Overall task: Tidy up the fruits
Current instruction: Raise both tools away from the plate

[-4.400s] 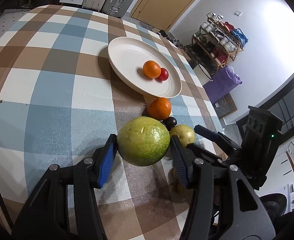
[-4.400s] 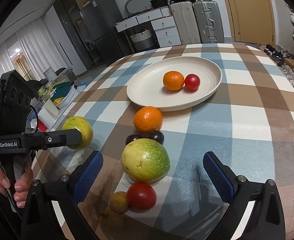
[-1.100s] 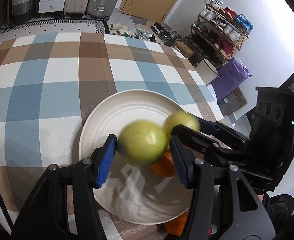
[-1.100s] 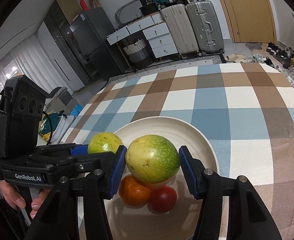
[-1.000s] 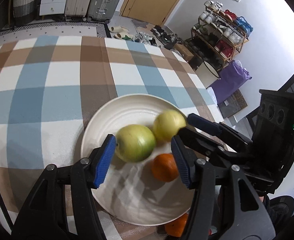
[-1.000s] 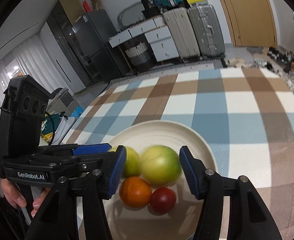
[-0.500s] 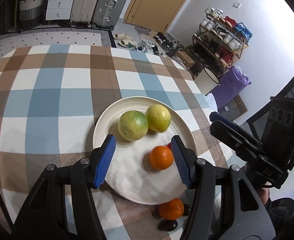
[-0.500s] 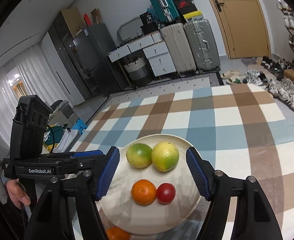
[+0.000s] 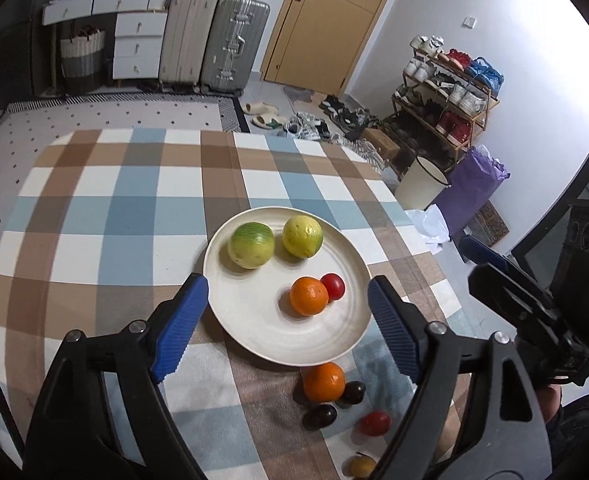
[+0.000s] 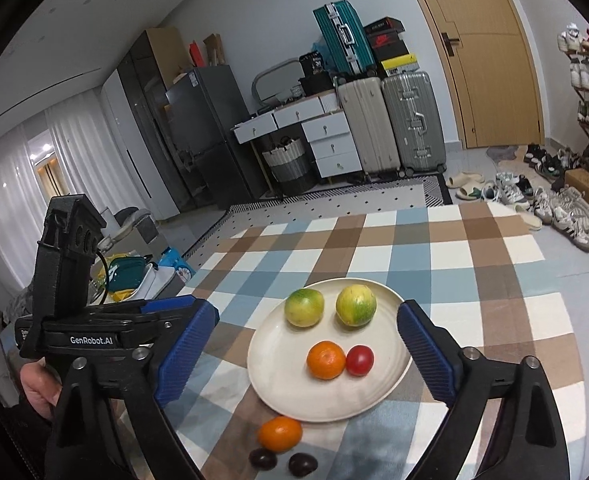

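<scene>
Cream plate (image 9: pixel 254 332): holds two green-yellow fruits (image 9: pixel 250 245), an orange (image 9: pixel 309 296) and a red fruit (image 9: pixel 333 286).
Step in hand: drop-off judged done; both tools raised clear of the plate.
Left gripper (image 9: pixel 282 324): jaws just opened wide, nothing between the pads.
Right gripper (image 10: pixel 306 352): likewise spread, just opened, empty.
Loose fruit: second orange (image 9: pixel 323 381), two dark plums (image 9: pixel 320 416), small red fruit (image 9: pixel 375 423), on checked cloth (image 9: pixel 94 216) near the plate's near rim, below the fingertips.
Next move: probably down to a loose piece, pads either side.
</scene>
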Available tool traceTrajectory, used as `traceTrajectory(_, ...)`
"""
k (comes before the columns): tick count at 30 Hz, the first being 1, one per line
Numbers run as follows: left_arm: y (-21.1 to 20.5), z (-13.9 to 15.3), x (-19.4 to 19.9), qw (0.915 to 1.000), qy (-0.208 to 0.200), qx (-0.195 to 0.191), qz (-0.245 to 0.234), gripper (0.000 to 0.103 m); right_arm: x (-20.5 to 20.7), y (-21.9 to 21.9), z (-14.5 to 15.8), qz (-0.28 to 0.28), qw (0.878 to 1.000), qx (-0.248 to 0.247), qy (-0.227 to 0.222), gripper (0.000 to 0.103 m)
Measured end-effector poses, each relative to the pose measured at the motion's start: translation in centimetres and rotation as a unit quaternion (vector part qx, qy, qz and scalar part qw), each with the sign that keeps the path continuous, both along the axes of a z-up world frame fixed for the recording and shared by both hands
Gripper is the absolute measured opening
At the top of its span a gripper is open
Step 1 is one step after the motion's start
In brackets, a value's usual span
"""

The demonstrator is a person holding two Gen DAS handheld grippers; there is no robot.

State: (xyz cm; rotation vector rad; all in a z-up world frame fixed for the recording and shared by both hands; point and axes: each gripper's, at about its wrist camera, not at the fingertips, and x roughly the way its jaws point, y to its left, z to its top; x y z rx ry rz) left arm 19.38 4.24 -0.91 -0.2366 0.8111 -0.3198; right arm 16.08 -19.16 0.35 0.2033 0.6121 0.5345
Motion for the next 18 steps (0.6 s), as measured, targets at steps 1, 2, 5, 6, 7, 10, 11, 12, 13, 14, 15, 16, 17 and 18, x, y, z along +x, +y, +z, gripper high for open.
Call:
traceTrajectory(1,0.0,0.4,-0.6,1.0000,-0.004,0.001,0.002,0.082,-0.5,0.0,0.3,0.000,1.000,-0.002,-0.005,0.098)
traceTrajectory(2,0.1,0.7,-1.1,1.0000,-0.008,0.001,0.002,0.083,-0.9,-0.1,0.6,0.000,1.000,-0.003,-0.008,0.099)
traceTrajectory(5,0.0,1.5,-2.8,0.9998,-0.016,0.004,0.006,0.085,-2.2,-0.1,1.2,0.000,1.000,-0.005,-0.016,0.100)
traceTrajectory(6,0.0,1.7,-3.3,0.9998,-0.018,0.004,0.007,0.086,-2.6,-0.1,1.3,0.000,1.000,-0.006,-0.018,0.100)
traceTrajectory(7,0.0,1.9,-3.8,0.9998,-0.019,0.005,0.008,0.086,-3.0,-0.1,1.5,0.001,1.000,-0.006,-0.020,0.100)
traceTrajectory(10,-0.1,2.3,-5.3,0.9996,-0.024,0.009,0.012,0.086,-4.2,-0.1,1.8,0.003,1.000,-0.009,-0.027,0.101)
traceTrajectory(11,-0.1,2.4,-6.1,0.9995,-0.027,0.010,0.015,0.086,-4.7,-0.1,1.9,0.003,1.000,-0.010,-0.029,0.102)
traceTrajectory(12,-0.1,2.5,-6.6,0.9994,-0.029,0.011,0.018,0.087,-5.2,-0.1,2.0,0.005,0.999,-0.010,-0.033,0.102)
traceTrajectory(13,-0.2,2.5,-6.9,0.9993,-0.030,0.012,0.019,0.087,-5.6,-0.2,2.1,0.006,0.999,-0.010,-0.036,0.102)
traceTrajectory(14,-0.3,2.5,-7.4,0.9992,-0.031,0.013,0.020,0.087,-6.0,-0.2,2.3,0.006,0.999,-0.010,-0.038,0.102)
traceTrajectory(15,-0.3,2.6,-8.0,0.9992,-0.032,0.014,0.022,0.087,-6.5,-0.3,2.4,0.005,0.999,-0.012,-0.041,0.102)
traceTrajectory(16,-0.3,2.6,-8.3,0.9991,-0.032,0.014,0.023,0.087,-6.8,-0.3,2.4,0.004,0.999,-0.013,-0.043,0.102)
traceTrajectory(17,-0.4,2.6,-8.9,0.9990,-0.033,0.016,0.025,0.088,-7.3,-0.4,2.5,0.003,0.999,-0.015,-0.044,0.102)
traceTrajectory(18,-0.4,2.7,-9.4,0.9989,-0.034,0.017,0.026,0.088,-7.6,-0.6,2.6,0.003,0.999,-0.017,-0.046,0.102)
